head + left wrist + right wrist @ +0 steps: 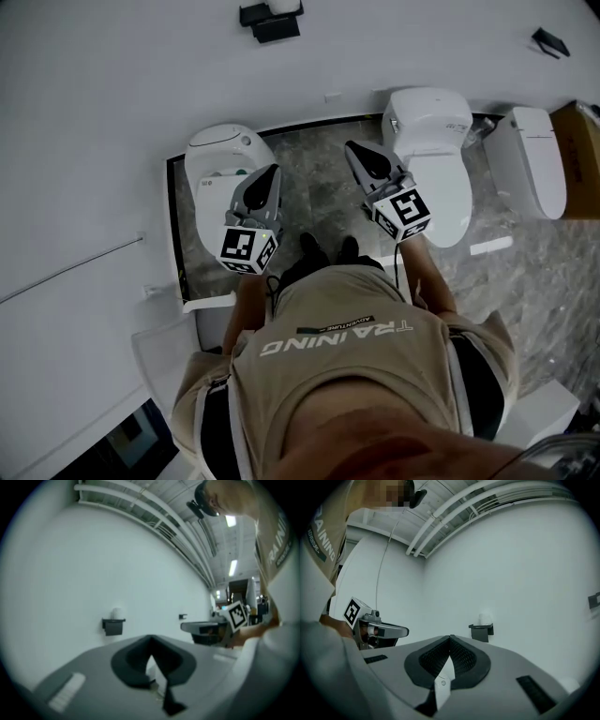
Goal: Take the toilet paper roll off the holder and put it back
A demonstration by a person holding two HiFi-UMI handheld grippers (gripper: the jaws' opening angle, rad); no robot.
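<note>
White toilet paper roll (281, 6): sits atop the black holder (272, 22) fixed to the white wall (112, 112), well apart from both grippers. Left gripper (274, 171) and right gripper (352, 147): side by side, both pointing toward that wall, each with jaws clenched together and nothing between them. Grey marble floor (309, 178) below carries the left toilet (211, 155), overlapped by the left gripper in the head view, and the right toilet (436, 122), just beside the right gripper.

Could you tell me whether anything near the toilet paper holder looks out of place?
Nothing stands out: the toilet paper roll sits on top of the black wall holder, which looks intact and straight on the wall.
</note>
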